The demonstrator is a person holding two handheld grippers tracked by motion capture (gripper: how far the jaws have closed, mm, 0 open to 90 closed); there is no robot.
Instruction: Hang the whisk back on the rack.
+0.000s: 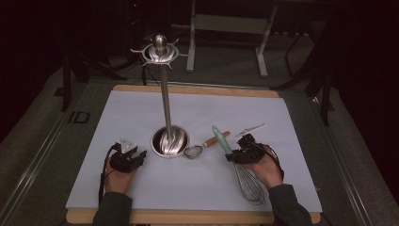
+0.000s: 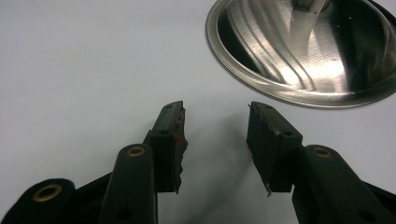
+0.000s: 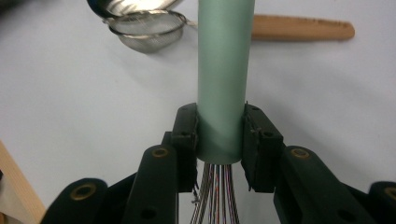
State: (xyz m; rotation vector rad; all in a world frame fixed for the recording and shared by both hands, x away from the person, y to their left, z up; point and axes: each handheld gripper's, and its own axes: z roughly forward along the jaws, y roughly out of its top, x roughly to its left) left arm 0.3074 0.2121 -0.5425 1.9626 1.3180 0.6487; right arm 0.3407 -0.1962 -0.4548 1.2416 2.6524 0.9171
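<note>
Dark floor and metal frame legs lay beyond the far edge of the table (image 1: pixel 197 217), whose wooden rim showed past a white sheet (image 1: pixel 197 113) covering nearly all of its top. Most of that sheet was bare, with wide open room left of, behind and in front of the utensil stand (image 1: pixel 165 101), the one tall thing on it. The stand rose upright from a round steel base (image 2: pixel 299 51) near the sheet's middle, its hooked crown reaching past the far table edge in the high view.

Just right of the base lay a small mesh strainer (image 3: pixel 147 30), its wooden handle (image 3: pixel 301 28) running away from the stand to the right. Farther right of the stand lay the whisk (image 1: pixel 237 165), its long axis slanting: the pale green handle (image 3: pixel 225 70) pointed up and toward the stand, the wire loops (image 1: pixel 251 184) toward the near edge. The right gripper (image 3: pixel 219 135) was clamped on the handle's lower end, where the wires began. Beyond it lay a thin pale utensil (image 1: pixel 251 128), too small to tell.

Left of the base, close by, the left gripper (image 2: pixel 215 135) sat low over the sheet with its jaws moderately apart and holding nothing.
</note>
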